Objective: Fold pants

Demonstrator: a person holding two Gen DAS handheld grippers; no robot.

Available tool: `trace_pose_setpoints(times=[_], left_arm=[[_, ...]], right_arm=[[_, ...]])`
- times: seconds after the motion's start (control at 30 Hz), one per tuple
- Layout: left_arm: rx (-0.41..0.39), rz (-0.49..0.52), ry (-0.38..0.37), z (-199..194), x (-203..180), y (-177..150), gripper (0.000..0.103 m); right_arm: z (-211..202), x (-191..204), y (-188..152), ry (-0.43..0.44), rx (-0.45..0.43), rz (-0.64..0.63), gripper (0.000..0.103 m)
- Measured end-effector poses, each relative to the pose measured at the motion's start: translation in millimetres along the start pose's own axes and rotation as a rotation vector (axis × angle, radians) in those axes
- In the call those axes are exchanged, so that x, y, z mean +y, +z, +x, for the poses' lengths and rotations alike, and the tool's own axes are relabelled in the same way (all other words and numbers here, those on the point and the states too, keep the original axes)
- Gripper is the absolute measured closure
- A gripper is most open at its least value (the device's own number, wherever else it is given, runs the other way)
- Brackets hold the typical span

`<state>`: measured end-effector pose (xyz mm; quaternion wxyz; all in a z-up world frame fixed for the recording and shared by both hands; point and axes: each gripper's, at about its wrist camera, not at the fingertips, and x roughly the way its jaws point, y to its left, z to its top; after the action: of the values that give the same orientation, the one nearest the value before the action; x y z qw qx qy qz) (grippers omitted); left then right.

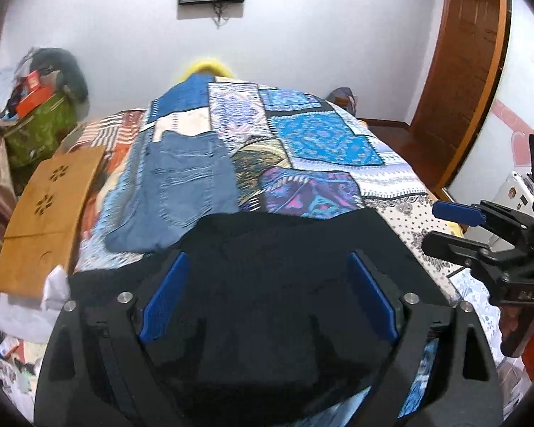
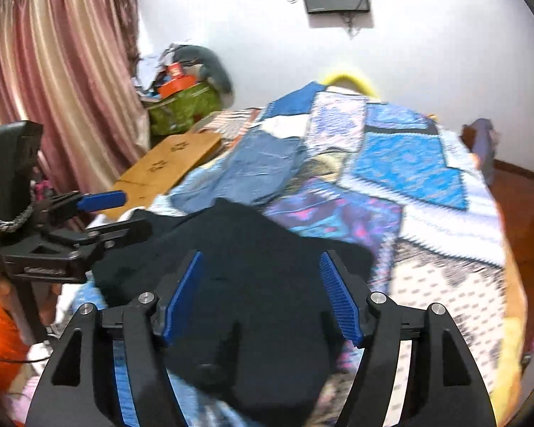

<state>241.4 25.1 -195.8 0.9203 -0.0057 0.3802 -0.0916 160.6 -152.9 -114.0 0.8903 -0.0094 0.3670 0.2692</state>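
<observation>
Black pants (image 1: 288,249) lie folded flat on the patchwork quilt (image 1: 324,138), long axis crosswise to both claws, spread under and just ahead of the left gripper (image 1: 268,295) and right gripper (image 2: 260,295), both released with pads apart, fabric ungripped between them.

Black pants (image 1: 267,249), faded blue jeans (image 1: 181,185), blue patchwork quilt (image 1: 320,138), pink curtain (image 2: 53,53).
</observation>
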Motion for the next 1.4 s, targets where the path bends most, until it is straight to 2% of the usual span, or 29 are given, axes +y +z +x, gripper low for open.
trace_pose_setpoints(times=[0.17,0.27,0.33,0.4,0.5,0.73,0.97,1.1,1.17,1.23,1.4], left_arm=[[0.036,0.072,0.014,35,-27,9,0.01],[0.094,0.102,-0.033,58,-40,8,0.01],[0.158,0.113,-0.058,74,-45,2,0.015],[0.222,0.116,-0.07,89,-48,-7,0.018],[0.295,0.138,-0.06,102,-50,-28,0.018],[0.243,0.205,-0.025,74,-51,-55,0.018],[0.187,0.209,0.008,48,-47,-76,0.018],[0.198,0.142,0.018,34,-30,-77,0.018],[0.184,0.111,0.047,22,-18,-73,0.019],[0.142,0.074,0.067,3,-4,-70,0.019],[0.062,-0.064,0.092,-39,44,-59,0.017]], right_arm=[[18,-28,-5,0.02,0.036,0.004,0.04],[35,-37,-14,0.049,0.092,-0.005,0.056],[53,-40,-25,0.08,0.153,-0.009,0.069],[66,-39,-37,0.086,0.207,-0.023,0.07],[63,-34,-49,0.075,0.2,-0.06,0.07],[33,-21,-73,0.034,0.206,-0.114,0.067],[12,-29,-91,0.037,0.227,-0.022,0.068],[6,-25,-90,0.01,0.24,-0.021,0.068],[2,-21,-83,-0.021,0.24,-0.029,0.068],[-5,-17,-75,-0.072,0.2,-0.029,0.065],[-18,3,-48,-0.071,0.098,-0.055,0.06]])
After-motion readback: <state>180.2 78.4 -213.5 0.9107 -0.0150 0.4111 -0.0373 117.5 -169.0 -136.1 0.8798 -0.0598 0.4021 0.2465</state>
